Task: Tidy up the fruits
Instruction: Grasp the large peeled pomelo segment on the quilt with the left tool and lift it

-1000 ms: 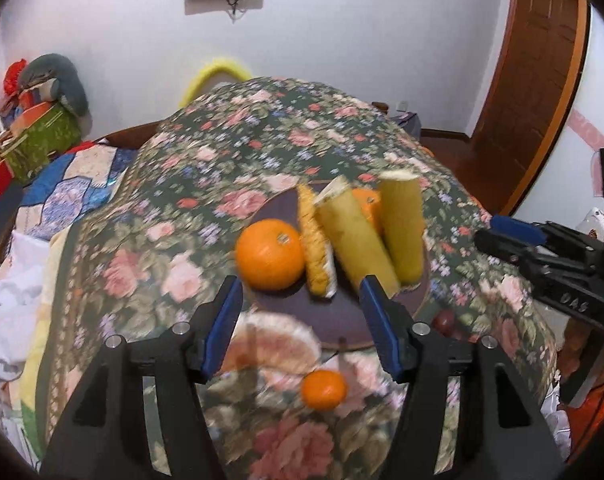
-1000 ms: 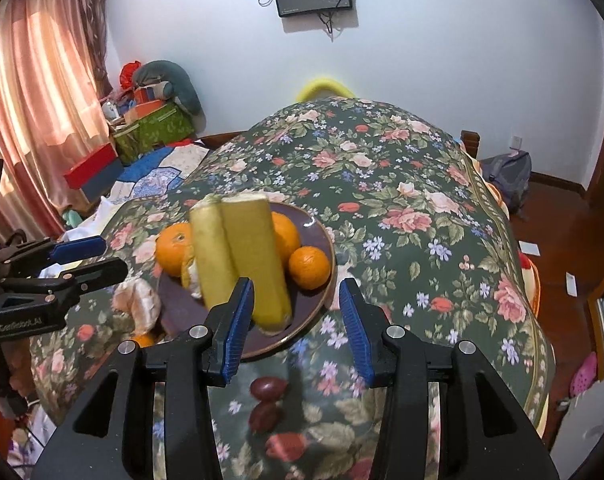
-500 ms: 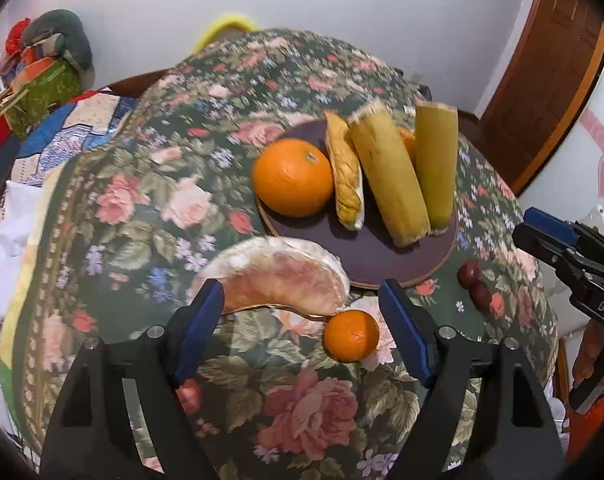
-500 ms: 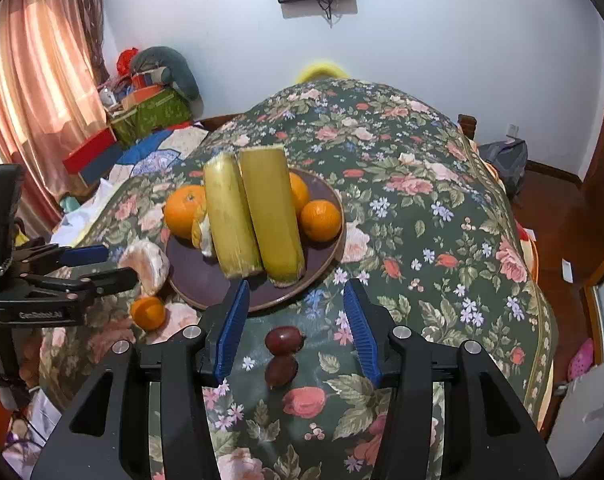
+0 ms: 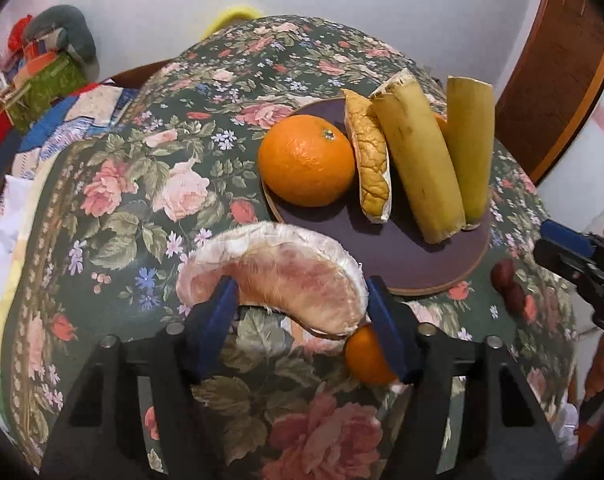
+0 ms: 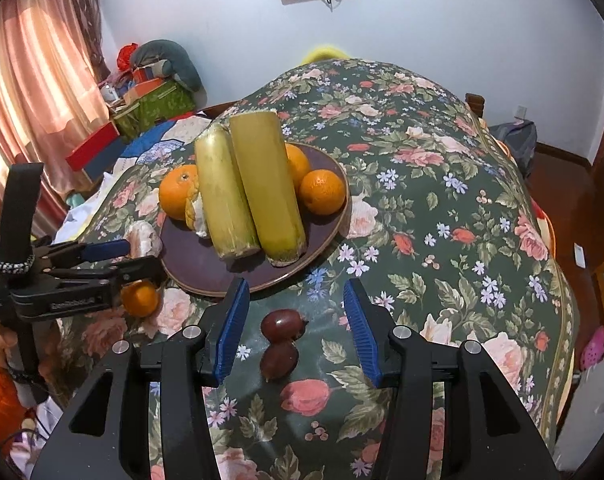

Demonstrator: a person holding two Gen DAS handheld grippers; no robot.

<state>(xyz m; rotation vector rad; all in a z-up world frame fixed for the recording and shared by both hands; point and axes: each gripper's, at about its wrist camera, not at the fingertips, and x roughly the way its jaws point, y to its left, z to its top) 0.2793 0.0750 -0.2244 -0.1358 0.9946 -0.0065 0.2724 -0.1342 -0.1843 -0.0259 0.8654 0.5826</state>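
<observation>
Left gripper (image 5: 300,308) jaws, just closing, bracket pomelo segment (image 5: 278,276) beside plate (image 5: 413,268); right gripper (image 6: 294,320) open over dark fruits (image 6: 280,340); next, lift to plate.

three oranges (image 6: 325,191) sit on one purple plate (image 6: 206,272), with two yellow-green cane pieces (image 6: 268,188) and one piece of peel (image 5: 371,168). off the plate are one small orange (image 6: 140,299), one pink pomelo segment (image 5: 286,276) and two dark red fruits (image 6: 282,324). two grippers are in view.
</observation>
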